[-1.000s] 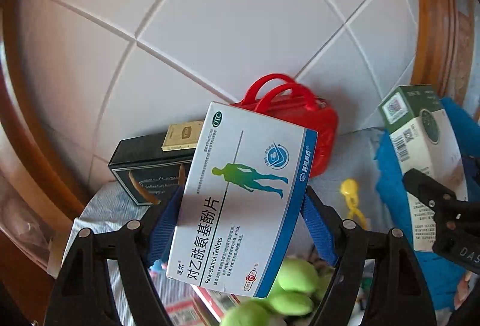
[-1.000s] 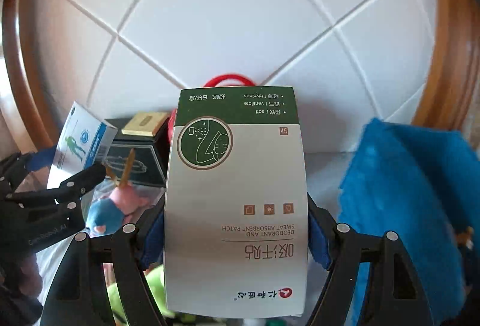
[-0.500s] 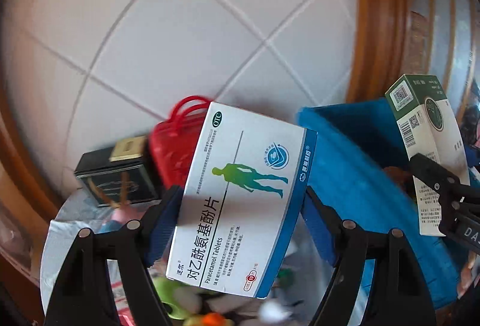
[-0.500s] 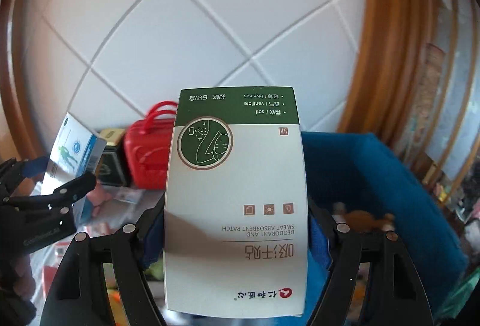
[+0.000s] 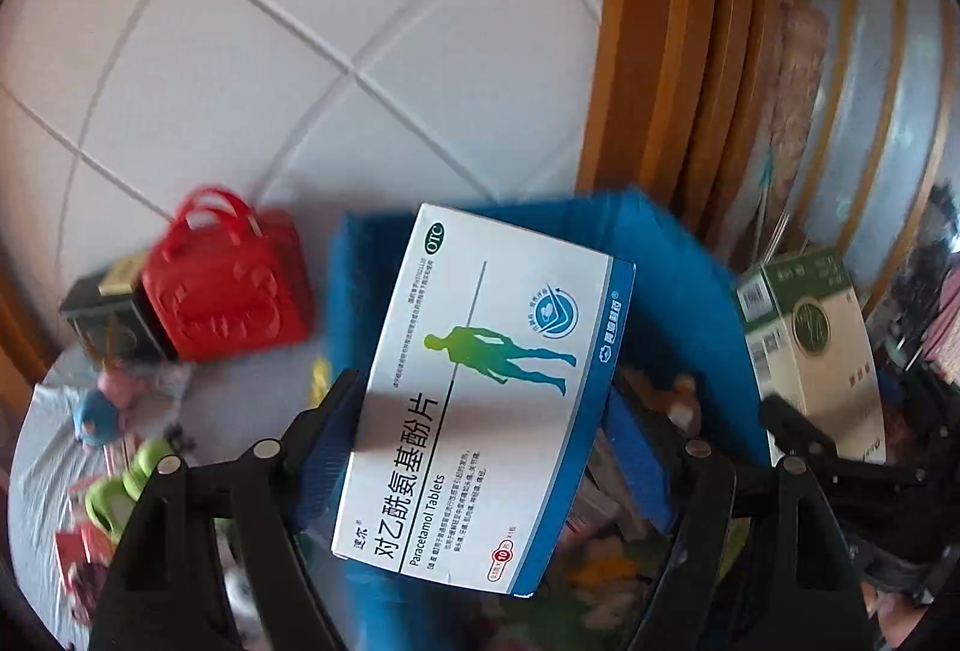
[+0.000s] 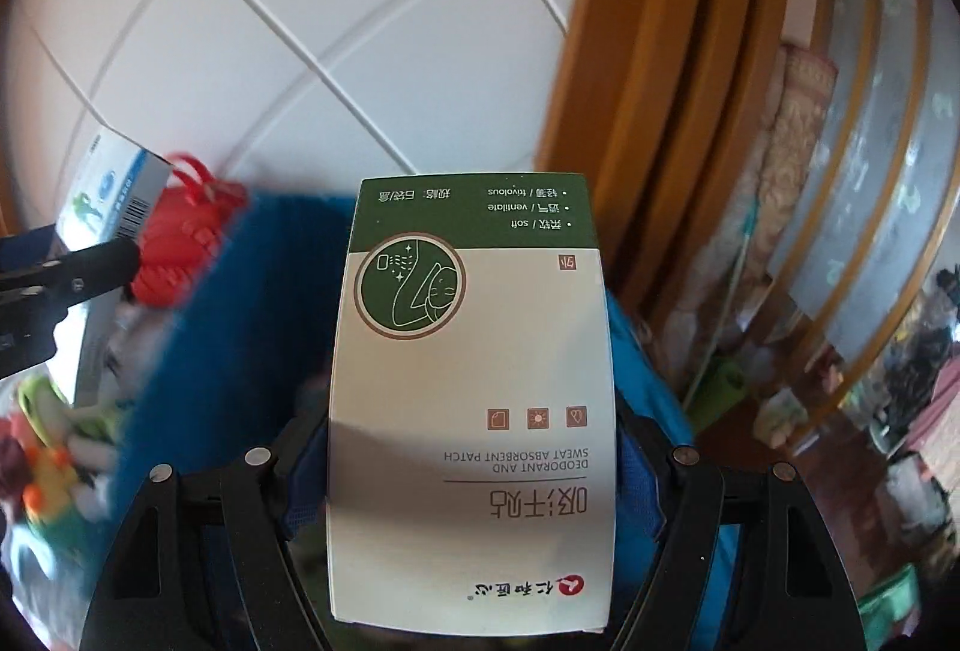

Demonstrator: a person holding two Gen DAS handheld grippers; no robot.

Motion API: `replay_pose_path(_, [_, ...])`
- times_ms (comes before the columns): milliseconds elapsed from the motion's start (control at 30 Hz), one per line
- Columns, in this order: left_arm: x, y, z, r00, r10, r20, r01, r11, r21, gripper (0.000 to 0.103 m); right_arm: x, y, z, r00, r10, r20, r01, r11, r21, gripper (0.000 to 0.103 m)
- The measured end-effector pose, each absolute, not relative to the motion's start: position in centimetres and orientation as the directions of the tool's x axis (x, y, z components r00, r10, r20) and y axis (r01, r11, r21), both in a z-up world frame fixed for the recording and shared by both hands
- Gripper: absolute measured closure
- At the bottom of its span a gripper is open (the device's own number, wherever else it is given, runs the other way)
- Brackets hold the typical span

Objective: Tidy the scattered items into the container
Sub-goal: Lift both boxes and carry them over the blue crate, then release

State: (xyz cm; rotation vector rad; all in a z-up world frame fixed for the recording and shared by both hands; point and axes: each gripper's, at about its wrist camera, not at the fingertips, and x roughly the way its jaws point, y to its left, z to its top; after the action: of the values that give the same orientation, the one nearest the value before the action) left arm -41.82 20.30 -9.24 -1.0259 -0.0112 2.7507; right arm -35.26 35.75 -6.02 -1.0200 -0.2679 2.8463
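Both grippers loaded, boxes held over the blue bin.

L gripper (image 5: 480, 435): jaws wide, blue pads clamped on both sides of the white-and-blue cardboard paracetamol tablet box (image 5: 486, 387), tilted, held in front of/above the blue fabric storage bin (image 5: 678, 279). R gripper (image 6: 474, 471): jaws wide, gripping the white-and-green cardboard deodorant sweat-patch box (image 6: 474, 399) by its sides, print upside down, also over the bin. Bin contents: a few small items low inside, blurred, can't ID. Left of bin on the grey cloth-covered tabletop (image 5: 54, 447): green plush toy (image 5: 120, 483), small blue-and-pink figurine (image 5: 102, 411), flat red packet (image 5: 78, 543). Farther back: red plastic toy handbag w/ loop handles (image 5: 228, 279), touching a black rectangular box (image 5: 102, 315). Behind all: white tiled wall (image 5: 270, 51), wood frame on the right.
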Motion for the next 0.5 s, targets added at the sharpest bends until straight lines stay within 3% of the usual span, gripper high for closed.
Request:
replay_pose_path(200, [-44.9, 27.7, -17.5, -0.459, 0.108, -0.882, -0.204, -0.979, -0.014, 0.025, -40.6, 43.9, -11.8, -0.613, 0.076, -0.786, 0.031, -0.992, -0.12, 0.026])
replay_pose_path(333, [-45.9, 29.0, -21.0, -0.338, 0.052, -0.94, -0.195, -0.981, 0.016, 0.025, -42.4, 44.7, -16.9, -0.449, 0.048, -0.892, 0.11, -0.988, -0.108, 0.026])
replay_pose_path(500, [-46.1, 29.1, -23.8, -0.273, -0.008, -0.962, -0.204, -0.977, 0.066, 0.025, -43.5, 45.2, -20.6, -0.324, 0.03, -0.946, 0.166, -0.982, -0.088, 0.025])
